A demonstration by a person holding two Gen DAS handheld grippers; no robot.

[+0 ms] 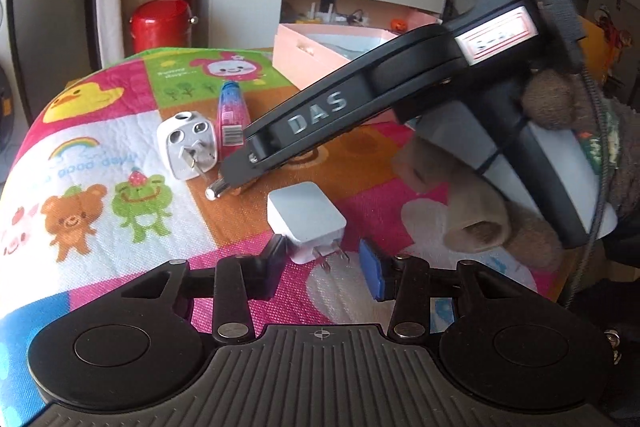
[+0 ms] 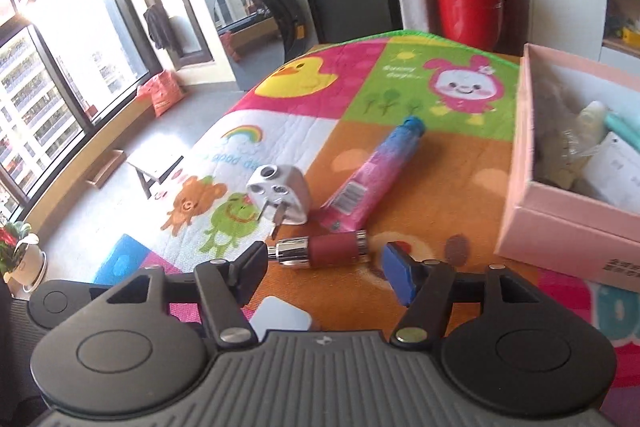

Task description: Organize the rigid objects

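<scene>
My left gripper point(image 1: 324, 263) is open, its fingers on either side of a white square charger point(image 1: 306, 217) lying on the colourful mat. My right gripper point(image 2: 324, 259) is open, its fingers on either side of a red and chrome cylinder point(image 2: 324, 249); its arm point(image 1: 320, 115) reaches over the cylinder's chrome end point(image 1: 216, 191) in the left wrist view. A white plug adapter point(image 2: 280, 199) point(image 1: 188, 143) and a pink-blue tube point(image 2: 374, 175) point(image 1: 232, 115) lie just beyond. The charger's corner point(image 2: 280, 317) shows under my right gripper.
An open pink box point(image 2: 560, 227) point(image 1: 304, 55) with assorted items stands at the right of the mat. A red bin point(image 2: 468, 3) stands on the floor behind the table. The mat's left edge point(image 2: 224, 131) drops to the floor.
</scene>
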